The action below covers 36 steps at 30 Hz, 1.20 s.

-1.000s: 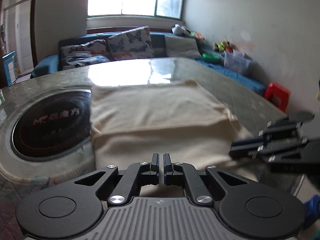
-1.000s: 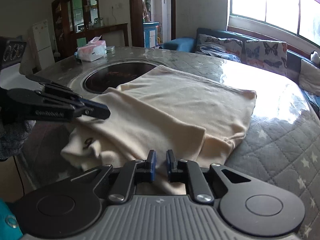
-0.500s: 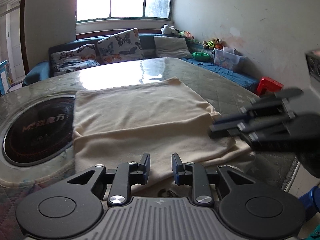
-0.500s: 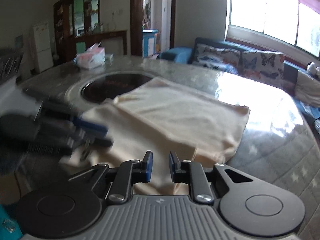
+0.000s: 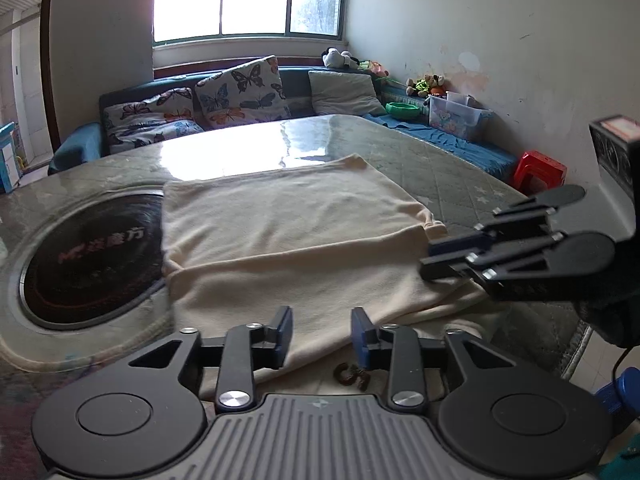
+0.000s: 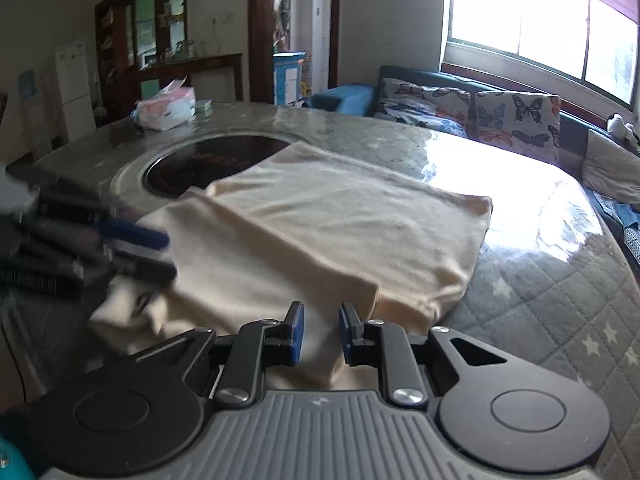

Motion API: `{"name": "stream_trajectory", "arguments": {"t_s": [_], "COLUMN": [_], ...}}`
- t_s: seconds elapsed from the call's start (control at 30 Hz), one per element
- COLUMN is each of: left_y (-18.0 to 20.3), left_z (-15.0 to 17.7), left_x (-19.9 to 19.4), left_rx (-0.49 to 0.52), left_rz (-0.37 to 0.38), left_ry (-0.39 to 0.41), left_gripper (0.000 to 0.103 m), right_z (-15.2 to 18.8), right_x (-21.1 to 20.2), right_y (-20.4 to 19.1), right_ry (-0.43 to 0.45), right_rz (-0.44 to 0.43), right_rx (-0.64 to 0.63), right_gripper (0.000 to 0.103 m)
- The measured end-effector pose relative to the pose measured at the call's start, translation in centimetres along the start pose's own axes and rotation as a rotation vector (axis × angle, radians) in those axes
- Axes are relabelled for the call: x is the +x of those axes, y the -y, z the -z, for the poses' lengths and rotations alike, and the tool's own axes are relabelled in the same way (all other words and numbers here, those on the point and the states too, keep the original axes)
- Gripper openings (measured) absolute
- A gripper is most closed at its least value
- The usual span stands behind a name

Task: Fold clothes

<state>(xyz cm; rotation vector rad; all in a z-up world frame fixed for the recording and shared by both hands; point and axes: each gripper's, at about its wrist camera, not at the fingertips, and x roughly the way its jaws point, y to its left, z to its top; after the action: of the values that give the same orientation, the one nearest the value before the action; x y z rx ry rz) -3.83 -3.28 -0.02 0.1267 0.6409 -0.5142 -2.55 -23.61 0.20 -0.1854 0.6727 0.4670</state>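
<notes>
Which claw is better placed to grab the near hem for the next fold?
Roughly even, slightly left: the open left claw straddles the cream garment's near edge; the open right claw sits at its right corner.

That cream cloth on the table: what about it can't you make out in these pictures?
- Near edge of the cream garment: hidden by the left gripper body, left wrist view.
- Dark print on it: partly covered, unreadable.
- Left gripper in the right wrist view: motion-blurred.
- Garment type: folded, cannot tell.

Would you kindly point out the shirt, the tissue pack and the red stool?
shirt [image 5: 288,220], left wrist view, flat upper layer.
tissue pack [image 6: 166,106], right wrist view, its front.
red stool [image 5: 540,168], left wrist view, its seat.
</notes>
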Motion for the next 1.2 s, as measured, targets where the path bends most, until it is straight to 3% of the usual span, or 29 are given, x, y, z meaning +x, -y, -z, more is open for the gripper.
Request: {"name": "stream_trajectory", "arguments": {"t_s": [0.3,0.6,0.8,0.87,0.9,1.0,1.13,1.2], "left_y": [0.3,2.0,2.9,3.1,3.2,3.4,2.9,2.1], "left_z": [2.8,4.9,5.3,5.2,5.1,5.1,4.2,3.4], "left_x": [-3.9,-3.1,-1.9,-1.6,-1.5,-1.1,-0.7,-0.6], "left_rx": [0.176,0.392,0.451,0.449,0.447,0.440,0.392,0.343], "left_rz": [-0.021,-0.024,-0.027,-0.021,-0.018,-0.020,-0.021,-0.013], "left_ry": [-0.033,-0.023,0.012,0.026,0.032,0.048,0.062,0.070], "left_gripper": [0.053,0.053,0.053,0.053,0.053,0.042,0.018,0.011], "right_z": [1.1,2.0,2.5,2.7,2.8,2.8,2.8,2.7], "right_x": [-2.6,-4.6,-5.5,-5.5,-5.5,-5.4,-4.9,-4.6], "right_y": [-1.7,-2.9,-3.8,-4.3,-4.6,-5.4,-5.7,-5.8], "right_ry": [-0.022,-0.049,-0.063,-0.058,-0.053,-0.041,-0.039,-0.035], "right_rz": [-0.012,0.003,0.011,0.014,0.015,0.005,-0.002,-0.009], "right_rx": [-0.122,-0.236,-0.301,-0.327,-0.341,-0.375,-0.395,-0.404], "right_gripper": [0.035,0.038,0.044,0.056,0.056,0.056,0.056,0.056]}}
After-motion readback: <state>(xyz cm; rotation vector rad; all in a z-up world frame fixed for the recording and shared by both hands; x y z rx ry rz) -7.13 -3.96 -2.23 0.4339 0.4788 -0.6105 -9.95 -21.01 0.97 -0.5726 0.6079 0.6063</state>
